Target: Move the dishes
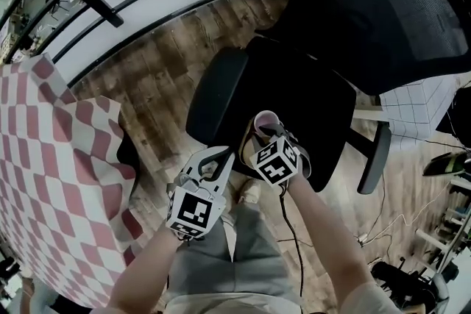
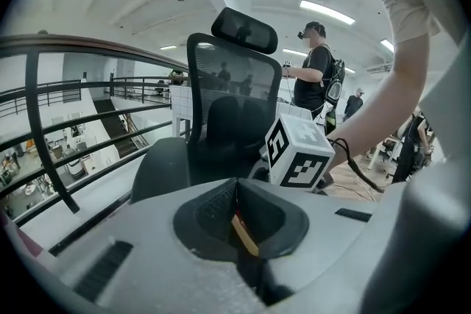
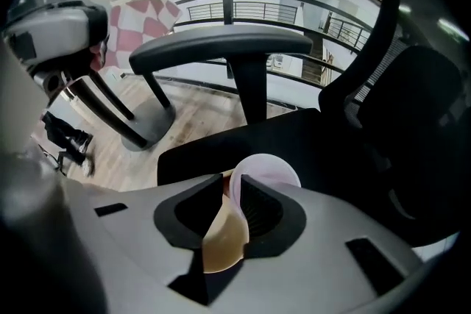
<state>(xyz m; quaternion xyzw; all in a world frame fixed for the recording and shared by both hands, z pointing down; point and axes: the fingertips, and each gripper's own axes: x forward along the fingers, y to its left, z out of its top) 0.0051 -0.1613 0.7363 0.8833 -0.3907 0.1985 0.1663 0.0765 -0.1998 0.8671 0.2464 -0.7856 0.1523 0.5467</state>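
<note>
Now: pink bowl gripped on chair seat

R gripper [image 3: 234, 187] pinches the rim of the pink bowl [image 3: 268, 165], w/ a tan dish [image 3: 221, 243] against it, both low over the black chair seat [image 1: 316, 95]. Looks like the pickup step. Next you lift straight up and keep it level. L gripper [image 2: 237, 187] is pressed together, idle alongside. Watch the armrest [image 1: 217, 92], the checkered cloth [image 1: 51, 180] on your left, and the dangling cable [image 1: 292, 232].
</note>
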